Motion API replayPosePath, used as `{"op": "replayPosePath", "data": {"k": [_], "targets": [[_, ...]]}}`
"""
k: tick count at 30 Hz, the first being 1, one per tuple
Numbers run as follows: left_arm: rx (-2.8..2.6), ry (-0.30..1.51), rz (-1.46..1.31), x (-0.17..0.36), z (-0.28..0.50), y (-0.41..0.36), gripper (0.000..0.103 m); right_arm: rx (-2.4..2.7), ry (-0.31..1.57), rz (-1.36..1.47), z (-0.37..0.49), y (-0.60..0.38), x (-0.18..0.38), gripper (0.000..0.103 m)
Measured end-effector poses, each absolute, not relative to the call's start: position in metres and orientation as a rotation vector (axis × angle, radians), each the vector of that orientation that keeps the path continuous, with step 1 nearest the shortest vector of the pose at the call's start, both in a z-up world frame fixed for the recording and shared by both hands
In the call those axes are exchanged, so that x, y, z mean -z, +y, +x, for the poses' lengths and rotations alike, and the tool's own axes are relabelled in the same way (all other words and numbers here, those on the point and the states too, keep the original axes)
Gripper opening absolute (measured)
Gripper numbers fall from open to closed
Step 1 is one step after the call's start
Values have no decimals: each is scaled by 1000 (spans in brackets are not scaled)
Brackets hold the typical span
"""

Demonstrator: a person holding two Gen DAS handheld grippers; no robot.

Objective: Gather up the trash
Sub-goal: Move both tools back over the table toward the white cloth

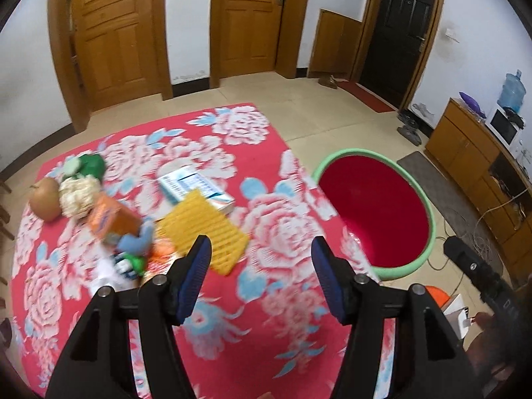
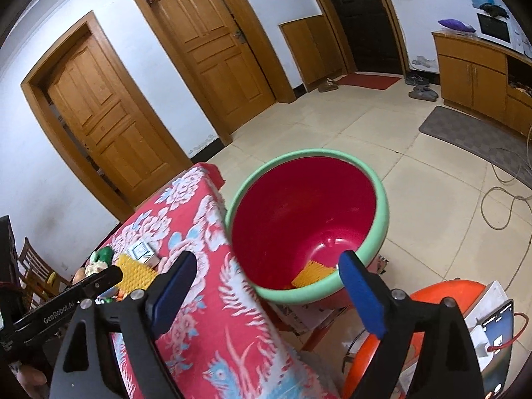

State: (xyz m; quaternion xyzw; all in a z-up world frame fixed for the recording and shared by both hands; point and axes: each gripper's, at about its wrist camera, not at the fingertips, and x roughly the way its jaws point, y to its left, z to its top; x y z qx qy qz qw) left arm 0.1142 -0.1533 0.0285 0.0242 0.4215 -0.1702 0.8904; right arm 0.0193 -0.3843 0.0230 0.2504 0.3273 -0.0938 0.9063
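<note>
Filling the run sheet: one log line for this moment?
left gripper open, empty | right gripper open, empty | bin holds yellow piece | yellow mat on table

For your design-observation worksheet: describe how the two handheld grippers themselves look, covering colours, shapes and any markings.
Both the left gripper and the right gripper have matte black, angular frames with triangular cut-outs and silver pivot bolts. Their fingers carry flat blue ribbed pads. White "GenRobot.AI" lettering runs along the left gripper's black side.
</note>
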Motion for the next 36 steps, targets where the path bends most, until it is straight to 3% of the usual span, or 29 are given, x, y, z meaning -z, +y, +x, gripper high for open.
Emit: {"op": "replayPosePath", "data": {"k": [20, 36], "targets": [[125, 920, -72, 3, 115, -35, 62, 130, 748, 463, 30, -334, -14, 93], [125, 974, -115, 41, 136, -17, 62, 108, 812, 422, 44, -315, -2, 97]]}}
